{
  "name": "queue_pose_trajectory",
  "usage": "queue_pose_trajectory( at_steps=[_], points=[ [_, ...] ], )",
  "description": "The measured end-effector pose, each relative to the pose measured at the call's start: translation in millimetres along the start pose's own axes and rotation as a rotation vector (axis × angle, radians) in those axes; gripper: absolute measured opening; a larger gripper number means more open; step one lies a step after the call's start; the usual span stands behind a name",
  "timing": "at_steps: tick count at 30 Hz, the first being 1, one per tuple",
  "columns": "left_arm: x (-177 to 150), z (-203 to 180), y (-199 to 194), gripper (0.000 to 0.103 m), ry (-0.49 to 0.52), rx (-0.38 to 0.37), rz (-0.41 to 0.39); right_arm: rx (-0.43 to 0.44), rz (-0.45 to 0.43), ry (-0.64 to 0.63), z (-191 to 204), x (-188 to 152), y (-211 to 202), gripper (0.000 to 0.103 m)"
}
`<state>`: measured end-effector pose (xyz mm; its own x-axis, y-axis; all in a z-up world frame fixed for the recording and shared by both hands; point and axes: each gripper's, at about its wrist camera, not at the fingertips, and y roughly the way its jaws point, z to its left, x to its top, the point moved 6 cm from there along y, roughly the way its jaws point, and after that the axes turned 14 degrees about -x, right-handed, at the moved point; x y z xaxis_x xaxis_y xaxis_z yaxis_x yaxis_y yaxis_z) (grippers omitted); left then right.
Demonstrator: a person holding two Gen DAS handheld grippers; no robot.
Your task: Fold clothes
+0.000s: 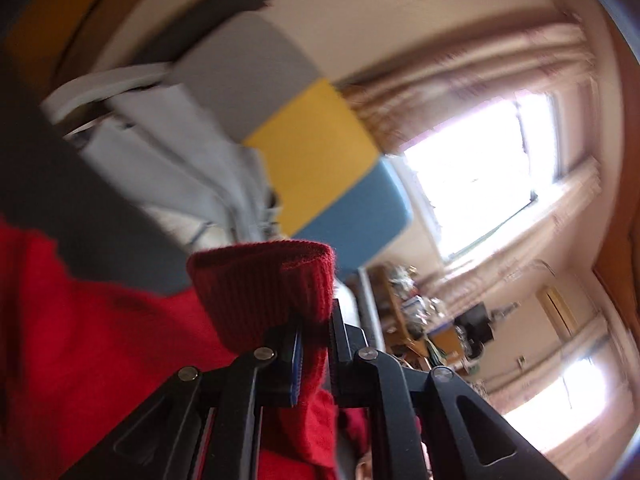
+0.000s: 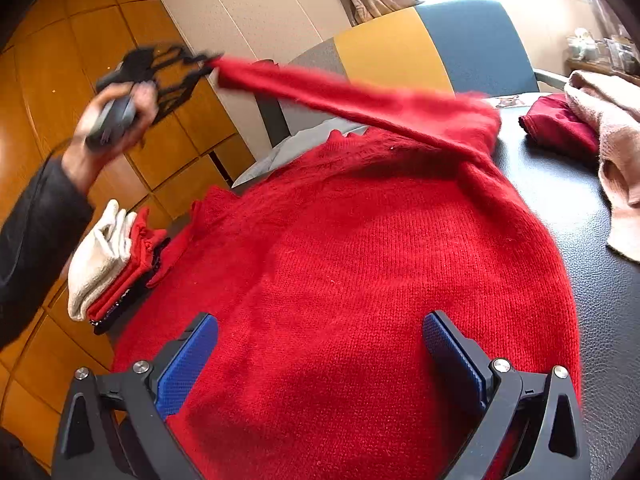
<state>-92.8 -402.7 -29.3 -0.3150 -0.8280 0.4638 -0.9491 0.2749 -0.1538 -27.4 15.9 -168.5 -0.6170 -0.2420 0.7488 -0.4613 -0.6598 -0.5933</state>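
A red knit sweater (image 2: 360, 248) lies spread on the dark table (image 2: 600, 272). My left gripper (image 1: 314, 344) is shut on the sweater's ribbed cuff (image 1: 260, 280). In the right wrist view the left gripper (image 2: 206, 62) holds that sleeve (image 2: 340, 96) stretched up and to the left, above the sweater's body. My right gripper (image 2: 320, 344) is open, its blue pads (image 2: 188, 360) hovering over the sweater's lower part, holding nothing.
A stack of folded clothes (image 2: 112, 256), white on red, sits at the table's left edge. A pink garment (image 2: 612, 140) and a dark red one (image 2: 560, 124) lie at the right. A grey, yellow and blue chair (image 2: 400, 56) stands behind the table. Wooden cabinets (image 2: 80, 40) are at the left.
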Motion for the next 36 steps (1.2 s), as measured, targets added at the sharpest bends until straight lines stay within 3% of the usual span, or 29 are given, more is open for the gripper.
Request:
queue_pose_trajectory(
  at_steps=[3,8,12,15,18,20,23,26,27,29,30,33,34,36],
  points=[
    [-14,50,-12,0.009,-0.059,0.083,0.027,-0.008,0.009,-0.005,0,0,1,0.103],
    [-63,96,-35,0.009,-0.101,0.072,0.109,-0.017,0.019,-0.015,2,1,3,0.103],
    [-76,104,-56,0.009,-0.131,0.04,0.104,-0.014,0.045,-0.022,2,3,4,0.103],
    [-71,109,-64,0.009,-0.141,0.075,0.099,-0.083,0.125,-0.067,-2,17,4,0.103],
    [-57,112,-60,0.009,-0.166,0.063,0.111,-0.208,0.05,-0.115,-19,46,-7,0.103],
    [-50,102,-52,0.009,-0.148,0.039,0.123,-0.211,0.05,-0.117,-28,62,-4,0.103],
    [-39,81,-42,0.009,-0.119,-0.023,0.135,-0.043,0.105,-0.088,-24,84,18,0.103],
    [-36,52,-42,0.01,-0.091,-0.144,0.121,-0.055,0.175,-0.109,-27,91,58,0.103],
    [-39,53,-44,0.01,-0.071,-0.126,0.125,-0.088,0.204,-0.112,-34,91,74,0.103],
    [-50,63,-45,0.01,-0.042,-0.058,0.153,-0.266,0.206,-0.115,-60,91,91,0.097],
    [-60,81,-43,0.01,-0.057,0.001,0.183,-0.286,0.189,-0.057,-73,92,89,0.092],
    [-88,135,-39,0.01,-0.115,0.158,0.255,-0.269,0.136,0.127,-102,94,76,0.092],
    [-96,151,-40,0.01,-0.149,0.168,0.26,-0.257,0.134,0.131,-102,93,73,0.092],
    [-103,163,-46,0.011,-0.217,0.086,0.213,-0.225,0.14,0.118,-97,90,70,0.096]
  ],
)
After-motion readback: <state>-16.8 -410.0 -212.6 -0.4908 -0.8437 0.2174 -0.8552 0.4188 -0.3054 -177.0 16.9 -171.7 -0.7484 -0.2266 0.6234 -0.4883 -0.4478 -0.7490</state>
